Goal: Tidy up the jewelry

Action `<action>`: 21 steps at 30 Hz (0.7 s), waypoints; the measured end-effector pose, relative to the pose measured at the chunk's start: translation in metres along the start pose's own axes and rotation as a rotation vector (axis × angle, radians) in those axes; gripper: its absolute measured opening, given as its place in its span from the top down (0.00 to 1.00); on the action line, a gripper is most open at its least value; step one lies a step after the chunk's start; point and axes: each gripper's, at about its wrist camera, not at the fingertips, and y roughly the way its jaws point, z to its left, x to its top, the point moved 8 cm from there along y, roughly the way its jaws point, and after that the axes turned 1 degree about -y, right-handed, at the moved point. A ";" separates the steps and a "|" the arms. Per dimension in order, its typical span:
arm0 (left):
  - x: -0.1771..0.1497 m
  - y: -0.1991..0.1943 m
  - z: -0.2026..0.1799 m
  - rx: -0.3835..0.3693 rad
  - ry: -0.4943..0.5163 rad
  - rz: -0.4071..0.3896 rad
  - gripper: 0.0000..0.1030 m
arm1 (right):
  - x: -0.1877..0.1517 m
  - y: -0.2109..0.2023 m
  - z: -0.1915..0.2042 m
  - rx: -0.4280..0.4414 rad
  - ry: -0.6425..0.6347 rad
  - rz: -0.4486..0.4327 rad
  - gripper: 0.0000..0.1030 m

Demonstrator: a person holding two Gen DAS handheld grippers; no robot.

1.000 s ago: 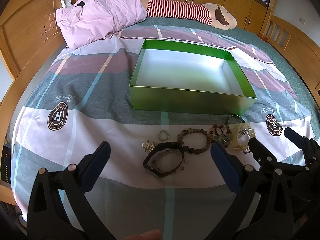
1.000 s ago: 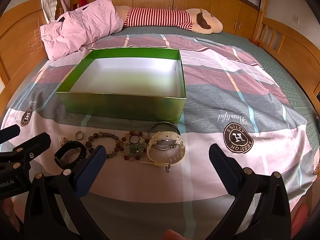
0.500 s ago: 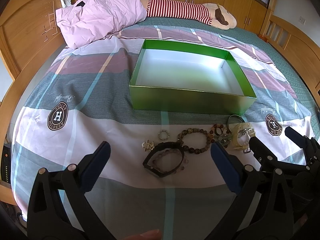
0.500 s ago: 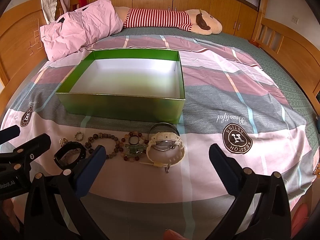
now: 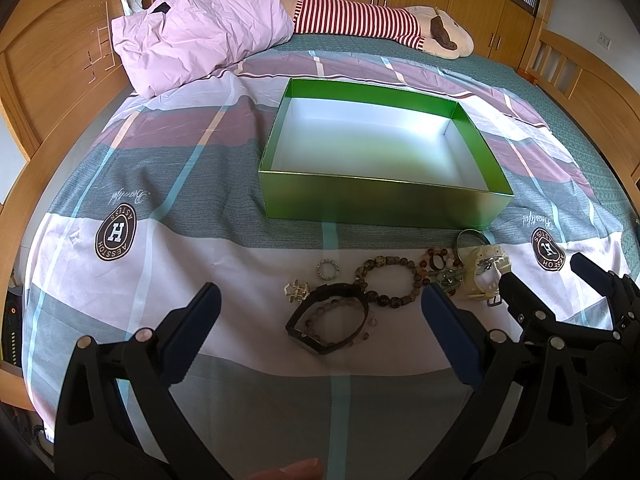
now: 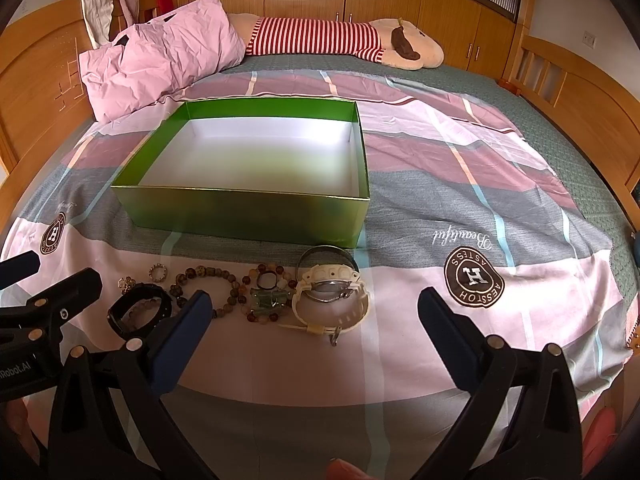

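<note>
Two tongs (image 5: 320,334) (image 6: 310,330) agape; green box (image 5: 380,204) behind jewelry row (image 5: 390,280)

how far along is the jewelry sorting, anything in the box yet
Nothing looks done: the green box shows only its bare white floor. Nothing is in hand either; the left hand-held gripper and right hand-held gripper are both open. Left to move: the whole row on the bedspread, including the black band, bead bracelet and cream watch.
</note>
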 end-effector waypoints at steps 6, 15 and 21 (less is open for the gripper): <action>0.000 0.000 0.000 0.000 0.000 0.000 0.02 | 0.000 0.000 0.000 0.000 0.000 -0.001 0.01; 0.000 0.000 0.000 0.000 -0.001 0.001 0.02 | 0.000 0.000 0.001 0.001 0.000 0.000 0.01; -0.008 0.007 0.001 0.000 0.000 0.001 0.02 | 0.000 0.000 -0.001 0.000 0.001 -0.001 0.01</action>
